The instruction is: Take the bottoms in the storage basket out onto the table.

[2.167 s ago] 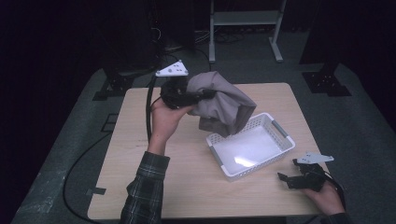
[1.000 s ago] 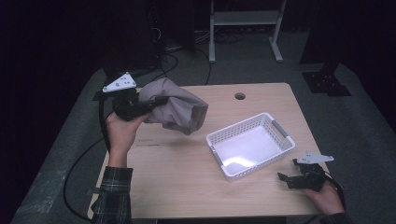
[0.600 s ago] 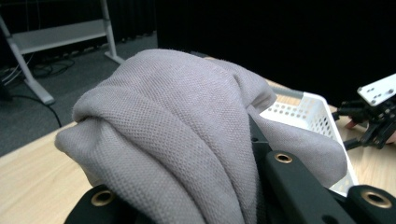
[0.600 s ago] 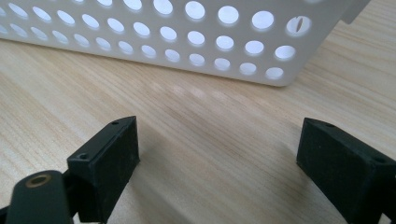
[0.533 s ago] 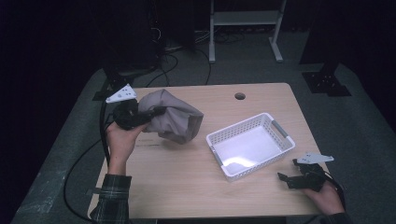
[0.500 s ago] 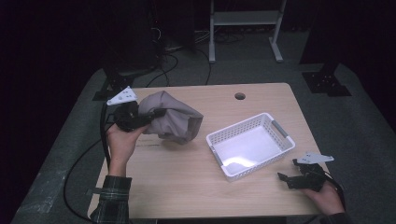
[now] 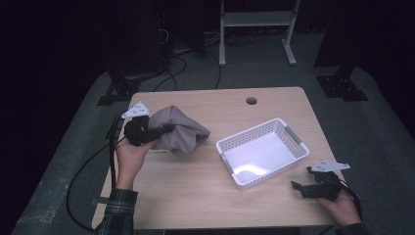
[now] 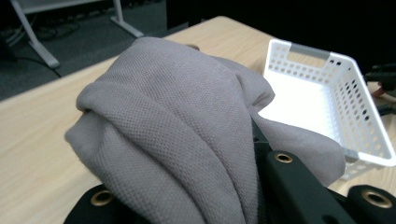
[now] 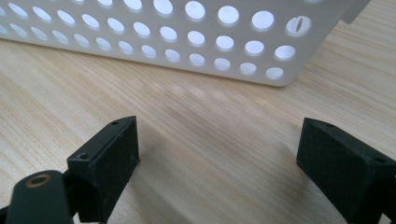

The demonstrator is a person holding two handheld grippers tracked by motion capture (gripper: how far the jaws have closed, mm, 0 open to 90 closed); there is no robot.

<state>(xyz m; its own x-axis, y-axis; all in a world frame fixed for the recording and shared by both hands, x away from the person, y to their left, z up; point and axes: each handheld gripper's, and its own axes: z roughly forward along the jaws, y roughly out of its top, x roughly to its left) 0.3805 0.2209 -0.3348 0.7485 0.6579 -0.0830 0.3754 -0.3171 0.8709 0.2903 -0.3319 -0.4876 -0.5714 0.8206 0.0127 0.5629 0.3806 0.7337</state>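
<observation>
A bunched grey cloth [image 7: 178,134] lies at the left of the wooden table [image 7: 195,196], draped over the jaws of my left gripper [image 7: 164,132], which is shut on it. In the left gripper view the grey cloth [image 8: 177,135] covers both black jaws. A white perforated basket [image 7: 262,152] stands empty right of centre. My right gripper [image 7: 298,188] rests on the table near the front right corner, open, its fingertips [image 9: 107,154] wide apart with bare wood between them, facing the basket wall [image 9: 187,42].
A round cable hole [image 7: 251,101] sits near the table's far edge. A black cable [image 7: 112,161] trails from the left gripper over the table's left side. A white metal stand [image 7: 254,19] is on the floor behind the table.
My left gripper has carried the grey cloth from above the basket to the table's left side and lowered it until the cloth rests on the wood. The right gripper has stayed put.
</observation>
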